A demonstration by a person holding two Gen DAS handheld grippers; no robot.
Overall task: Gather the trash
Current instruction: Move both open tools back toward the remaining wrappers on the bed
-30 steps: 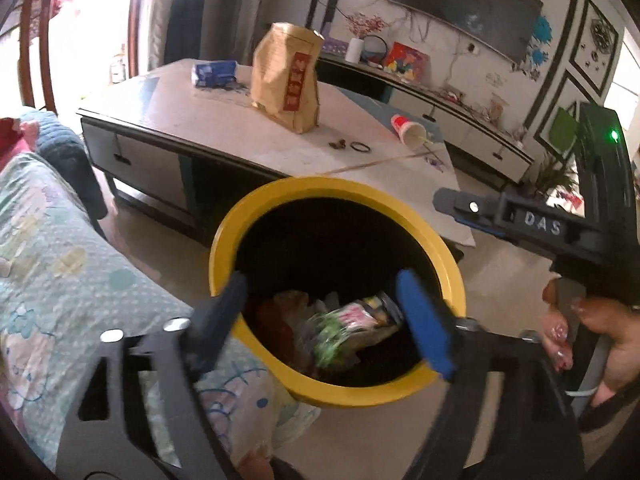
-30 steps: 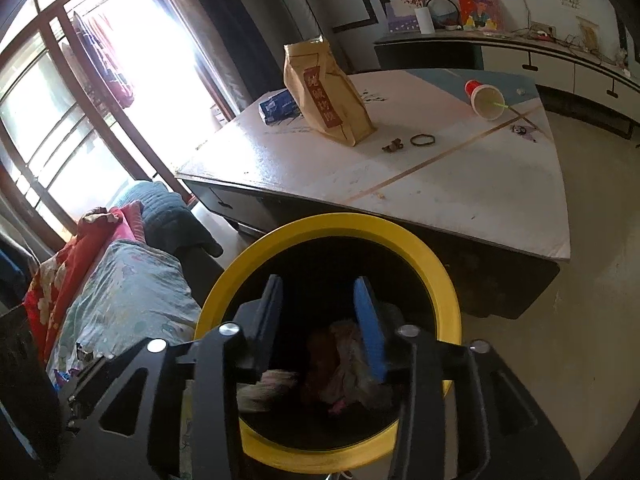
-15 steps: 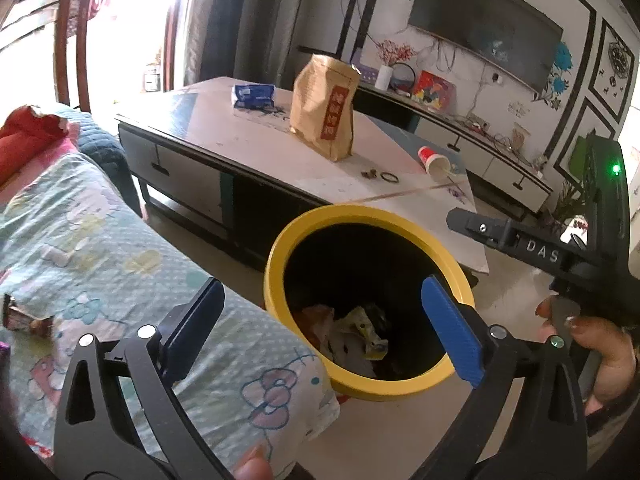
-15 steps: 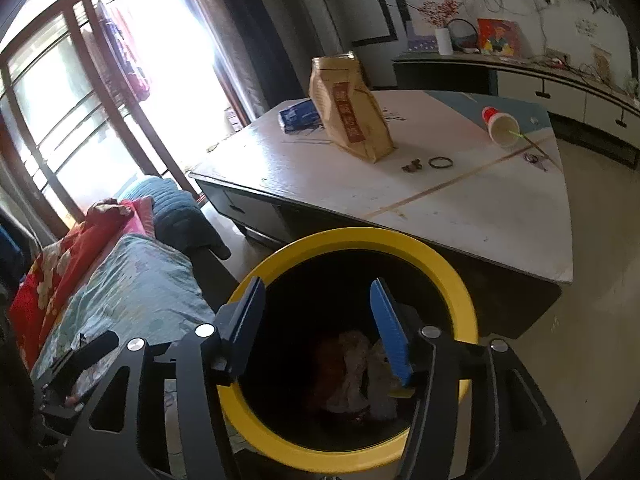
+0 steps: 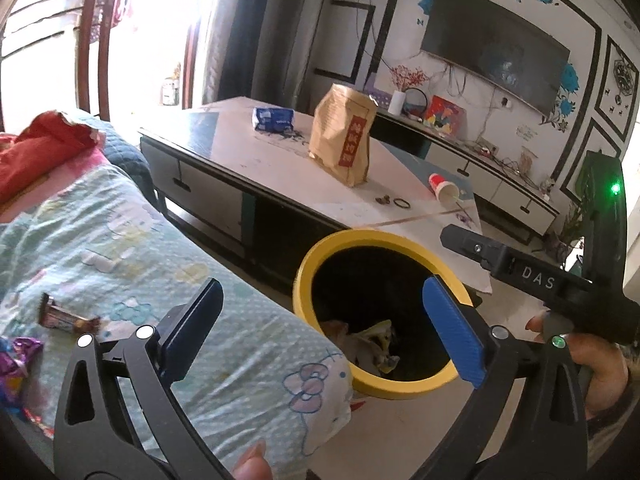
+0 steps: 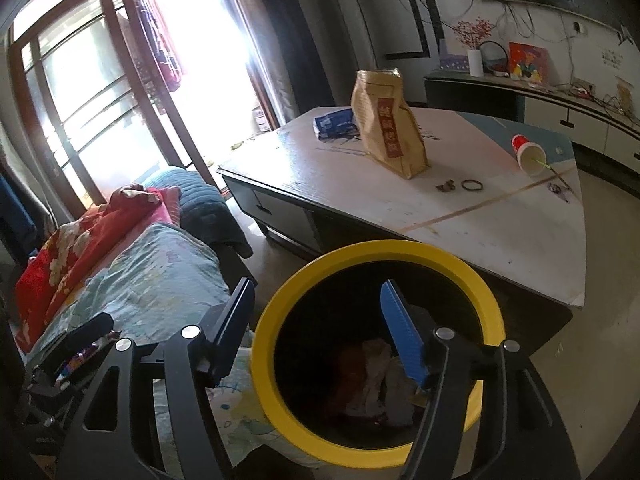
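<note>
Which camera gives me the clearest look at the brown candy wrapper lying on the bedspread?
Left wrist view: the brown candy wrapper lies in the open on the bedspread, left of the open left gripper. In the right wrist view I can't make it out.

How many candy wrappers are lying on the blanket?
2 that I can see: a brown wrapper lying flat on the green blanket, and a shiny purple one just below it at the picture's left edge. More may be hidden.
</note>
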